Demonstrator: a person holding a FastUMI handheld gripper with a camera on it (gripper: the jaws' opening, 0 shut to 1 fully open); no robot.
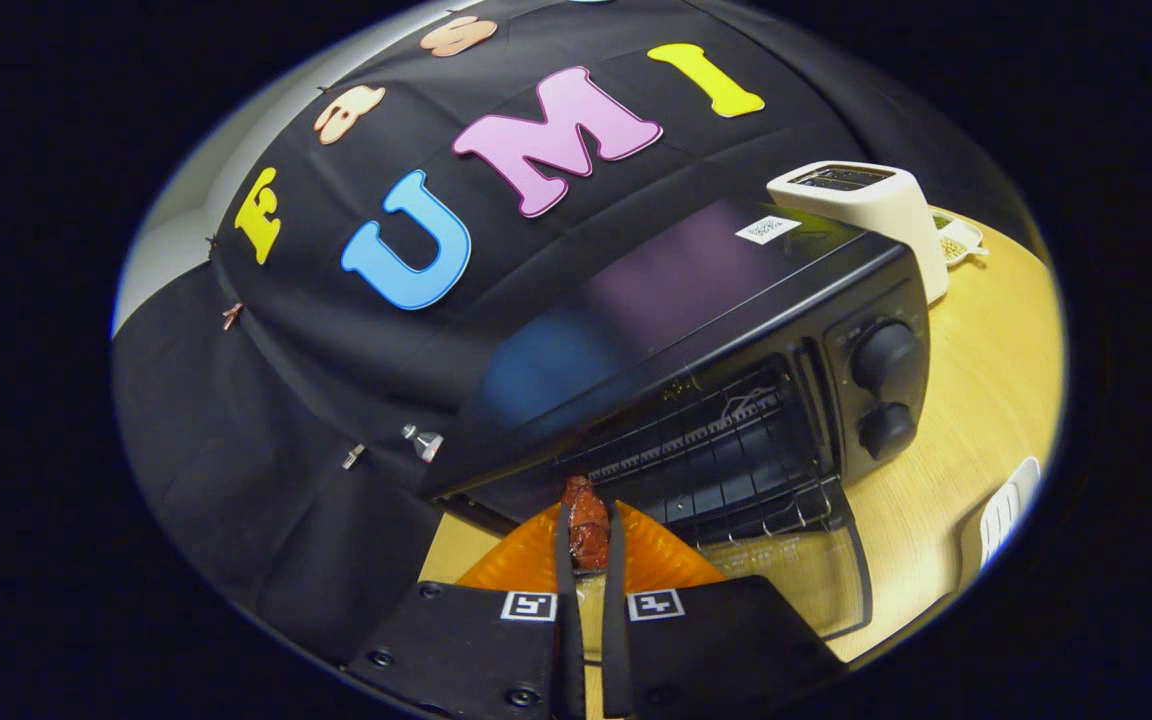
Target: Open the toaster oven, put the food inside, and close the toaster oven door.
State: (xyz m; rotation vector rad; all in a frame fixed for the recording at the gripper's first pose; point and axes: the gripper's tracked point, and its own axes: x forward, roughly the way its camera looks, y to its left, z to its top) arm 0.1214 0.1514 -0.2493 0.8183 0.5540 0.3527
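Note:
A black toaster oven [696,300] stands on the wooden table [986,420] with its glass door [806,585] folded down flat and the wire rack [716,450] showing inside. My gripper [588,520] is shut on a reddish-brown piece of food [586,528], which sticks out between the fingers. The food hangs at the left end of the oven's mouth, just at its front edge. The view is tilted, so the oven leans across it.
A white slot toaster [871,215] stands behind the oven, with a small dish [958,243] of greenish bits beside it. A white ribbed object [1006,510] lies on the table to the right of the door. Two knobs [886,385] sit on the oven's right panel.

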